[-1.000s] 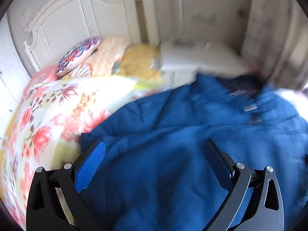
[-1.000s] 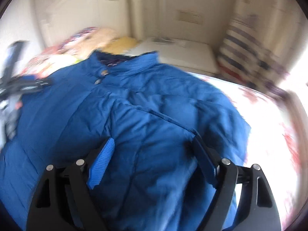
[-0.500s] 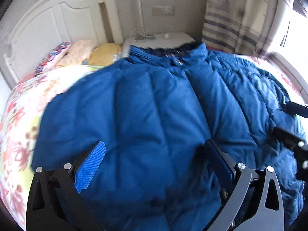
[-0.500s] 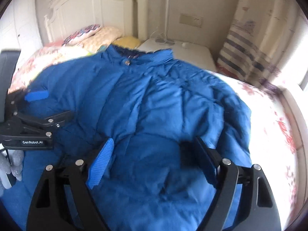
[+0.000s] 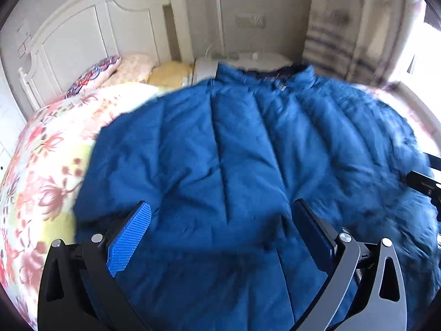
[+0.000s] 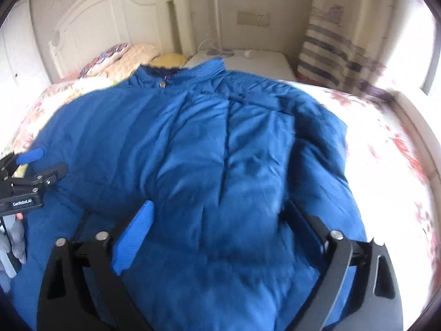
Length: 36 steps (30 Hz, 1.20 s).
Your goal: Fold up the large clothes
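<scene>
I have the big blue quilted puffer jacket (image 6: pixel 220 151) lying flat on the bed with the floral cover (image 5: pixel 41 171), collar toward the white headboard (image 5: pixel 91 35) and the white bedside cabinet (image 6: pixel 256 60), front panel facing up. Compared with a second ago, when the left wrist view showed it bunched and skewed with its collar off to the right, it now spreads evenly across the bed, body broad and smooth.

My right tongs (image 6: pixel 217 220) hover over the lower middle of the jacket; their jaws have just been opening and now stand wide, with only jacket fabric below them and nothing pinched. My left tongs (image 5: pixel 220 220) are likewise spread wide above the jacket's left half, gripping nothing; in the right wrist view they sit at the far left edge over the sleeve area.

So I read the spreading step as finished and the jacket released. The folding proper has not begun, I think. Next I would probably take one side or sleeve and bring it across the middle, but the padding is bulky and may spring back.
</scene>
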Each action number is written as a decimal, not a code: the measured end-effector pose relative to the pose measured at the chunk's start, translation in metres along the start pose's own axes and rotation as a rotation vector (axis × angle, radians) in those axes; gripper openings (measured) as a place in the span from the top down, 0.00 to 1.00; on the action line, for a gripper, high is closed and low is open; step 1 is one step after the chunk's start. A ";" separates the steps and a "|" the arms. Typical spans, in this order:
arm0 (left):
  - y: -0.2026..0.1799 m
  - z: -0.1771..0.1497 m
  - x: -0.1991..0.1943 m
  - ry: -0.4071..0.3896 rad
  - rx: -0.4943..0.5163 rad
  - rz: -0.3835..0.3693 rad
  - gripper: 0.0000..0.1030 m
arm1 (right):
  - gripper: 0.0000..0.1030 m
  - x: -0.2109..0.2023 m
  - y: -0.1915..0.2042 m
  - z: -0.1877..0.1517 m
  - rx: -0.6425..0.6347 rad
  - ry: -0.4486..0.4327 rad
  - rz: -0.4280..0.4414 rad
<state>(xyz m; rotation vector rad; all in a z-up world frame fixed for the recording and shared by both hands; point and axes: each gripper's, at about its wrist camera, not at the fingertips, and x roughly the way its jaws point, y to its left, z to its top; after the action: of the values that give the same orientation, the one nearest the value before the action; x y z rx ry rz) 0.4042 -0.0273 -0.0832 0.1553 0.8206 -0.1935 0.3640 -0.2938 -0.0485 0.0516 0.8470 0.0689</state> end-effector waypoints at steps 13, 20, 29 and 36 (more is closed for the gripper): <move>-0.003 -0.041 0.010 0.122 0.022 -0.038 0.04 | 0.08 0.010 0.081 -0.044 -0.244 0.120 0.003; 0.060 -0.063 -0.020 0.077 -0.093 0.084 0.04 | 0.08 -0.026 -0.024 -0.064 -0.018 0.094 -0.107; 0.046 -0.072 -0.042 0.048 -0.102 0.097 0.05 | 0.14 -0.058 0.015 -0.066 -0.072 0.021 -0.068; -0.057 -0.086 -0.049 0.070 0.129 -0.025 0.05 | 0.11 -0.044 0.114 -0.100 -0.398 0.088 0.000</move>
<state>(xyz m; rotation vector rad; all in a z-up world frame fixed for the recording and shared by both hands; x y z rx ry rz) 0.2972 -0.0589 -0.1079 0.2742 0.8807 -0.2659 0.2555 -0.1815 -0.0735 -0.3269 0.9083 0.2401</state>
